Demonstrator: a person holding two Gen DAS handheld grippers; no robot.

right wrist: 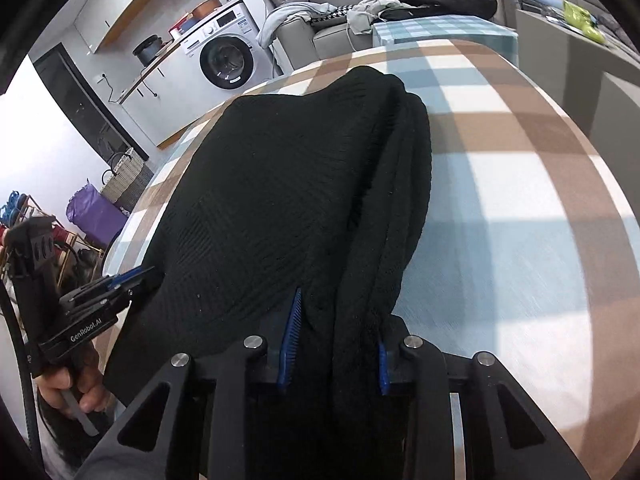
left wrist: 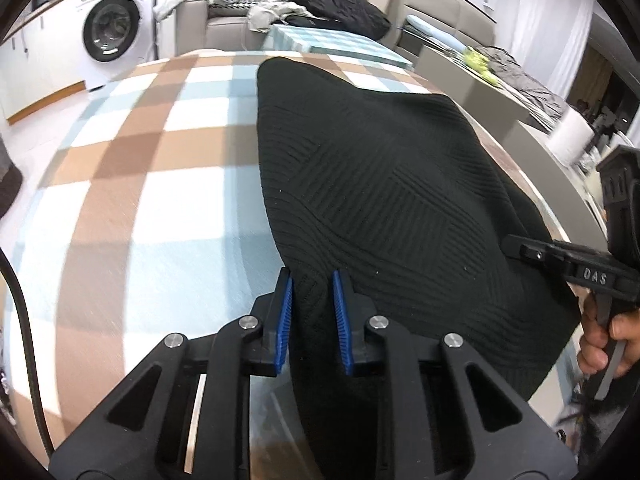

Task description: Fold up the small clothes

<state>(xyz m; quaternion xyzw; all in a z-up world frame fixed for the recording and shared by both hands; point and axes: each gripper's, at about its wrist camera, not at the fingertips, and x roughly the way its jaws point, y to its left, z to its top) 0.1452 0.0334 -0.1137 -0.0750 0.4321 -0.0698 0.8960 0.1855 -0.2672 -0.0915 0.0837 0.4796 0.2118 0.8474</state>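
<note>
A checked cloth is covering the table. A white washing machine is standing at the back. A grey sofa is holding a black pile. A purple bag is sitting on the floor.

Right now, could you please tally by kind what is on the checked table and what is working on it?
Black knit garment: 1, lying on the checked tablecloth.
Hand-held tools: 2, the left tool and the right tool, each with the garment's near edge between its blue pads.
Total: 3
</note>
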